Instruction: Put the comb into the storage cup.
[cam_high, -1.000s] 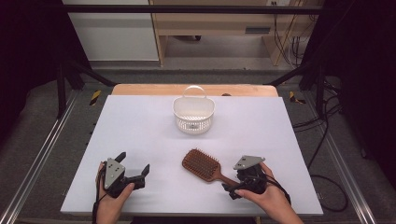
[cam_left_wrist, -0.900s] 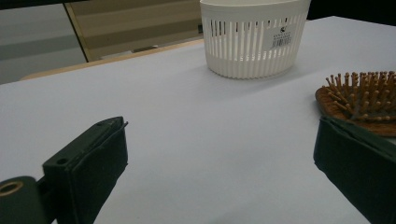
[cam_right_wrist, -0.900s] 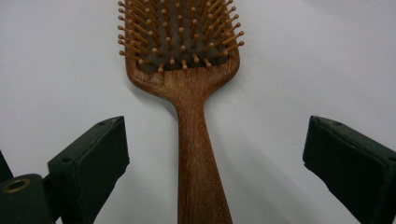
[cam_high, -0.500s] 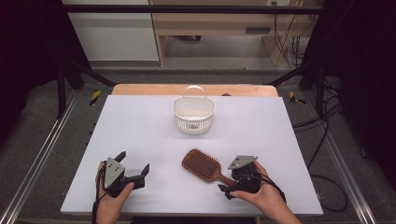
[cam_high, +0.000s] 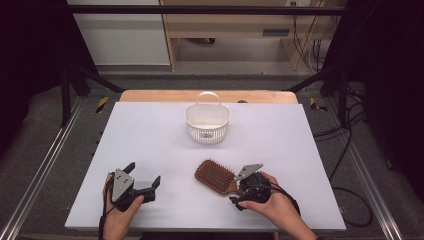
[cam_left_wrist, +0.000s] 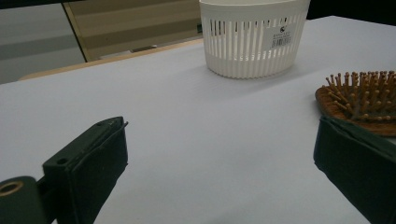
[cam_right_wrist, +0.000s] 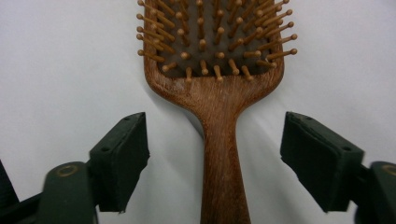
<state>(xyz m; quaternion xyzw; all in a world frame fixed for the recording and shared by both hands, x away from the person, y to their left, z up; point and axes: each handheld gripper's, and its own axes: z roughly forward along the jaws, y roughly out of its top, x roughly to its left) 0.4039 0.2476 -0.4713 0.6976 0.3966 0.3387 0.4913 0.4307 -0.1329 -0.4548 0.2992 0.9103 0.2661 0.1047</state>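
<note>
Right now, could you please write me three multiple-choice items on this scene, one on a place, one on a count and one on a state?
1. Where does the basket stand?
A. At the table's far middle
B. Beside the left gripper
C. On the floor

2. How many brushes lie on the table?
A. One
B. Two
C. Three

3. How does the right gripper stand to the brush handle?
A. Fingers apart on either side of it, not touching
C. Clamped tight on it
B. Far from it, over the basket

Answers:
1 A: the high view shows it near the far edge, midway across.
2 A: a single brown wooden brush lies there.
3 A: the right gripper view shows a gap between each finger and the handle, though the jaws have just been closing around it.
</note>
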